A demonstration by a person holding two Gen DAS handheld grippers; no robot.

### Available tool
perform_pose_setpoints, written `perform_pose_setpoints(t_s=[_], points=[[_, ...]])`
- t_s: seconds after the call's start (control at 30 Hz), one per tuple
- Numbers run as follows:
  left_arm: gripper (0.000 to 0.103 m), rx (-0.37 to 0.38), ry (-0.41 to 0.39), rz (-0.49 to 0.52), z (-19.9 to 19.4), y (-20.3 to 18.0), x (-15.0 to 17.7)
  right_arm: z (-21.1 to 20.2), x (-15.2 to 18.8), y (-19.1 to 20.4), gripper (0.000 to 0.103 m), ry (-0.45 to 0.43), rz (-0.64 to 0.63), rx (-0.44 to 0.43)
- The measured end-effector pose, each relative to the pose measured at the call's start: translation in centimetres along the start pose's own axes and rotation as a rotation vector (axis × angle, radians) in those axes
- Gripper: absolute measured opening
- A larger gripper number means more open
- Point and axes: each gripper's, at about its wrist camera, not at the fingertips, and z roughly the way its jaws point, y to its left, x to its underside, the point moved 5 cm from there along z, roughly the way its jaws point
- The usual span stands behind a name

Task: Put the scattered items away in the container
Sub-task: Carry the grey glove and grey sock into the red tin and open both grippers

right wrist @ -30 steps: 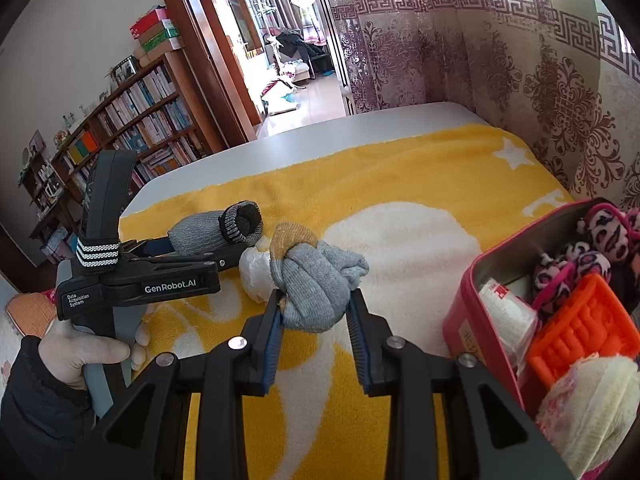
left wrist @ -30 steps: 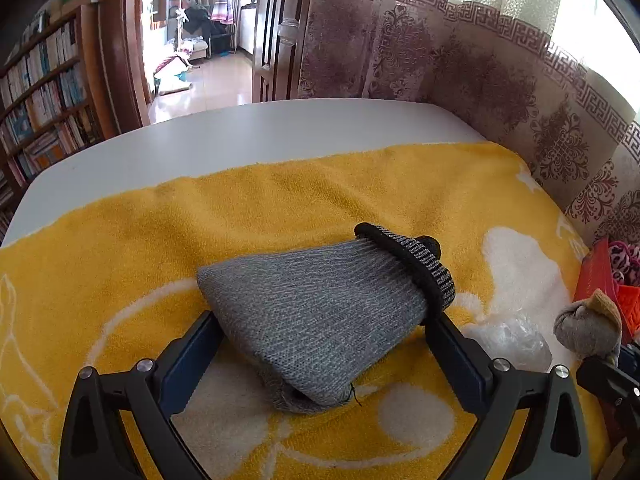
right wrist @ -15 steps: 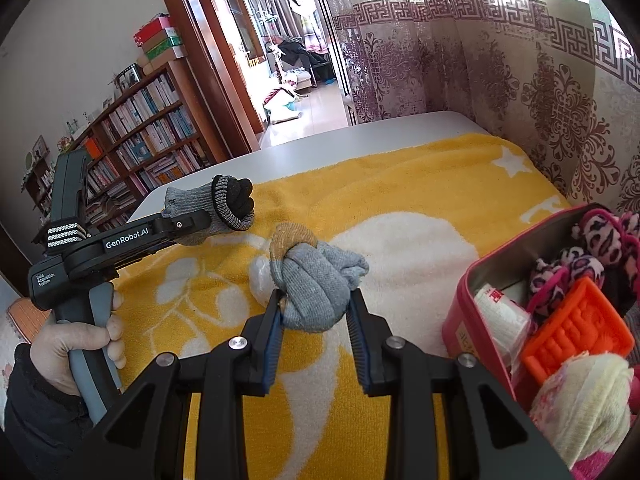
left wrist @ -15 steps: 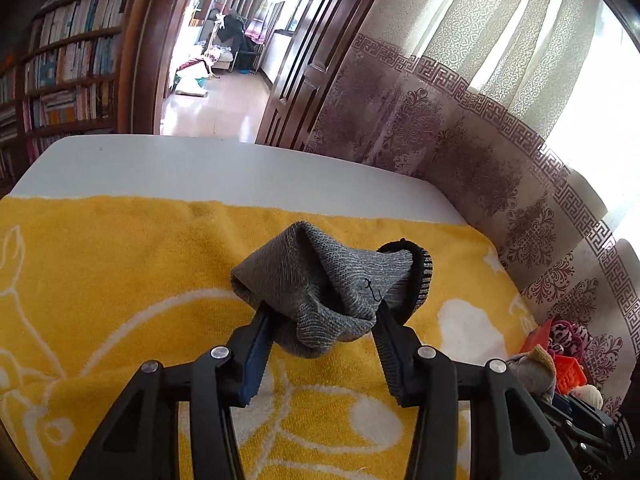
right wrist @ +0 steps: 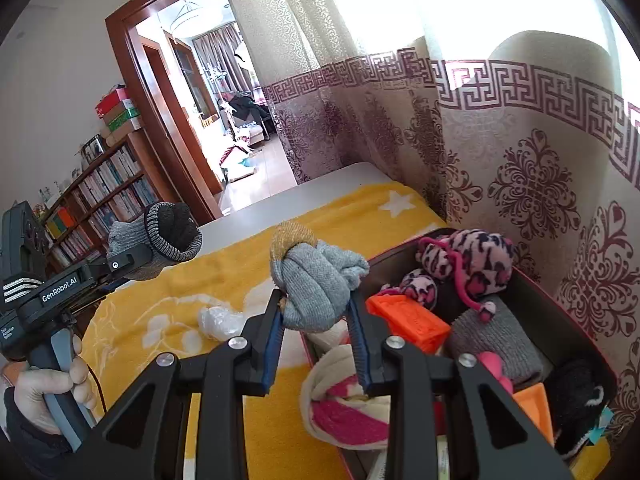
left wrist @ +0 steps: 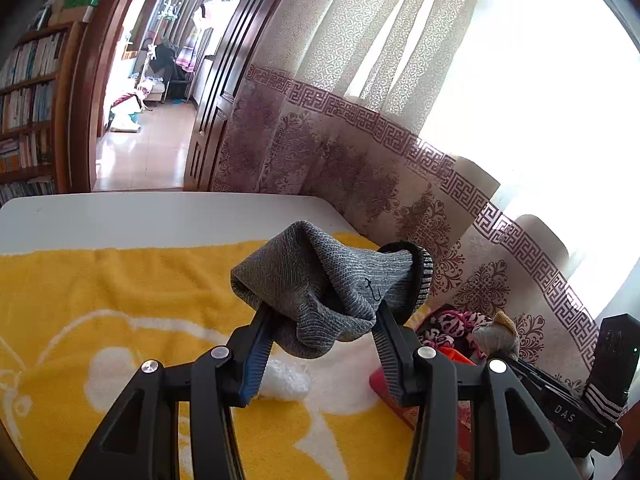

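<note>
My left gripper [left wrist: 322,322] is shut on a grey knit sock with a black striped cuff [left wrist: 328,280] and holds it in the air above the yellow towel [left wrist: 100,300]; it also shows in the right wrist view [right wrist: 160,240]. My right gripper [right wrist: 316,320] is shut on a knotted grey sock with a tan cuff [right wrist: 312,280], held over the near left edge of the red container [right wrist: 560,292]. The container holds a pink leopard plush [right wrist: 468,260], orange blocks [right wrist: 408,320] and other soft items. A crumpled clear plastic bag [right wrist: 220,320] lies on the towel.
The towel covers a white table [left wrist: 140,216]. A patterned curtain [right wrist: 520,152] hangs close behind the container. A bookshelf [right wrist: 100,200] and an open doorway stand beyond the table's far end.
Both grippers have lifted and swung right toward the container. The right one now holds its sock over the container's edge. The left one has raised its sock higher.
</note>
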Motion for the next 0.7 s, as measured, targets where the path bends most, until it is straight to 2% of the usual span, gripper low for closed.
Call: perform_pose_setpoints(t_s=[0.27, 0.53, 0.6, 0.7], points=[[0.05, 0.116, 0.079, 0.062, 4.2, -8.4, 2.2, -3.1, 0.3, -6.1, 0.034, -0.024, 0.06, 0.079], [0.05, 0.155, 0.175, 0.084, 8.0, -13.1, 4.8, -3.4, 0.9, -8.1, 0.034, -0.009, 0.073, 0.082], [0.054, 0.157, 0.204, 0.106, 8.7, -13.7, 5.5, -3.3, 1.0, -8.5, 0.034, -0.007, 0.08, 0.083], [0.066, 0.141, 0.226, 0.122, 9.5, -14.2, 5.9, -3.4, 1.2, -8.9, 0.034, -0.003, 0.088, 0.082]])
